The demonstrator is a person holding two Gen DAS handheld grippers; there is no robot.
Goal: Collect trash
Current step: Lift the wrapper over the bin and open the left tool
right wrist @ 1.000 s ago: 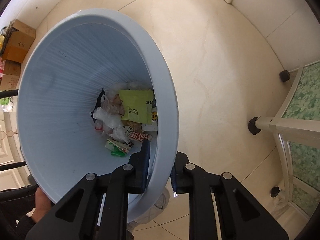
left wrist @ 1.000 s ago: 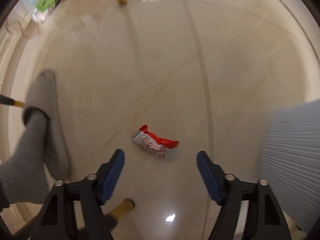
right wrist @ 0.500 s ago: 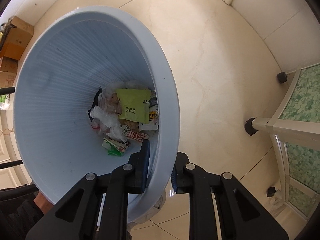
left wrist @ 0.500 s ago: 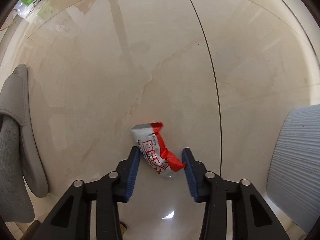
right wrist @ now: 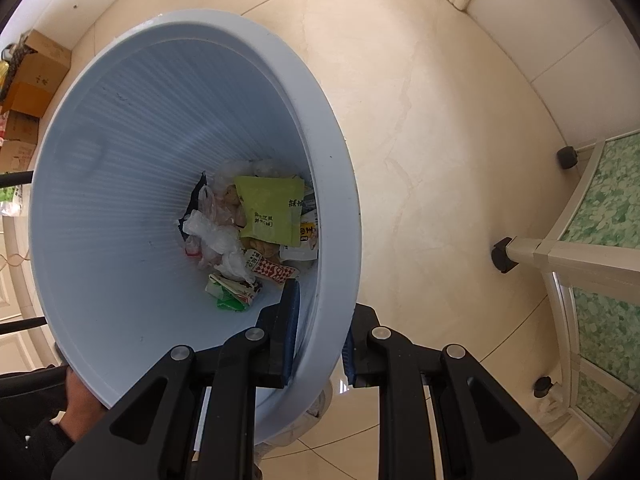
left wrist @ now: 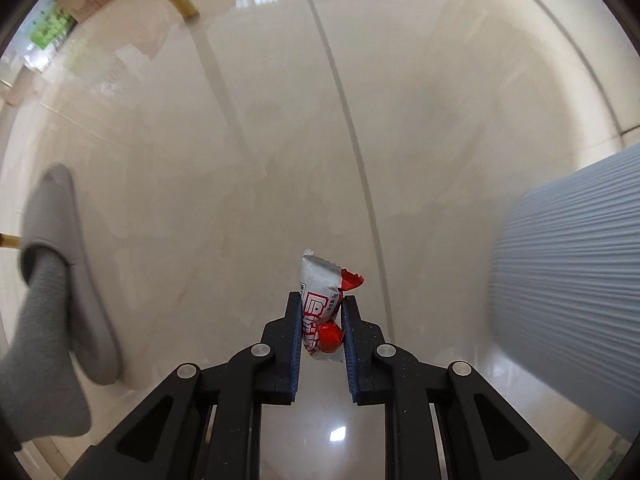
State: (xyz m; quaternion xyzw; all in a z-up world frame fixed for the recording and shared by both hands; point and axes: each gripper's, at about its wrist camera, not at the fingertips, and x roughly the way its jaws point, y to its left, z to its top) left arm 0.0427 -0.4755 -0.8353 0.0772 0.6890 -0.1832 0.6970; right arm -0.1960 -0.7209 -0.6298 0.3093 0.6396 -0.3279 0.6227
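Down on the glossy beige floor (left wrist: 400, 120), the left tool (left wrist: 320, 308) points straight at the tiles and its jaws have just been closing in, so now the blue pads are pinched against both sides of a white and red snack wrapper (left wrist: 322, 300), with the wrapper's top end poking out past the tips. Just to the right of it sits the ribbed outside of the pale blue trash bin (left wrist: 568, 304), near but not touching. Over at the left edge of that view there's a foot in a grey sock (left wrist: 44, 344) and a grey slipper (left wrist: 76, 280). The right tool (right wrist: 320, 300) is clamped tight on the bin's rim (right wrist: 332, 264), one finger inside the wall and one outside. Looking into the bin you can see the pile at the bottom: a yellow-green packet (right wrist: 272, 208), crumpled clear plastic (right wrist: 216, 236), and a red checkered wrapper (right wrist: 272, 270). Cardboard boxes (right wrist: 36, 80) sit by the wall behind the bin.
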